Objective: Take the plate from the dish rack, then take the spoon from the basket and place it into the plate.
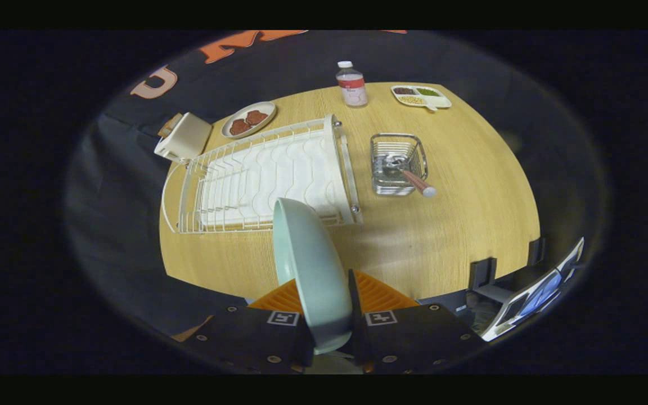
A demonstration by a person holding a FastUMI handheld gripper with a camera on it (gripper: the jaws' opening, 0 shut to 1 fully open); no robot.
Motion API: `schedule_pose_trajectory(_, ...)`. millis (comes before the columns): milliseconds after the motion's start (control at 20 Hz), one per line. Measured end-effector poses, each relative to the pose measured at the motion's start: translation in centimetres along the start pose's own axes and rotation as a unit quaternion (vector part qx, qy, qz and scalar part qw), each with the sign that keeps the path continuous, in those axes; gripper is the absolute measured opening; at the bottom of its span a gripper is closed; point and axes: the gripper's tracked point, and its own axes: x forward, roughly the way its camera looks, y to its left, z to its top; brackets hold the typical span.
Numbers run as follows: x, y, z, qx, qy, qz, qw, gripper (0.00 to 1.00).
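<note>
Step in hand, as judged: first half of the task, plate out of the rack and not yet set down. The spoon step is still waiting.

Left to right across the table (414, 247):
- A cream box (184, 138) is sitting at the far left edge, just beside the rack's far corner.
- The dish rack (262, 177) is lying along the left side, its wire slots holding nothing that I can make out.
- A small dish (248, 119) with two brown pieces is resting just beyond the rack.
- The plate (310, 264) is standing on edge in the air, its upper rim overlapping the rack's near corner.
- A bottle (351, 84) is standing at the far edge.
- The basket (397, 164) is sitting right of the rack, apart from it; the spoon (412, 179) is lying in it, handle leaning out over the near rim.
- A divided tray (420, 96) is sitting at the far right edge.

Tongs: the gripper (329, 326) is pinching the plate's lower rim, both fingers (380, 295) pressing on it, narrowly apart by only the rim's thickness.

Next move, as judged: bare wood between rack and basket is offering room; the plate needs tilting flat before release, then the fingers must be opening for the spoon handle.
</note>
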Motion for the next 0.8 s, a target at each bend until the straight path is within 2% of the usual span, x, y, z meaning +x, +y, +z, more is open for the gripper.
schedule_pose_trajectory(400, 4.6, -1.5, -3.4, 0.020, 0.022, 0.016, 0.999, 0.28)
schedule_pose_trajectory(800, 7.5, -0.9, -3.8, 0.014, 0.013, 0.047, 0.999, 0.29)
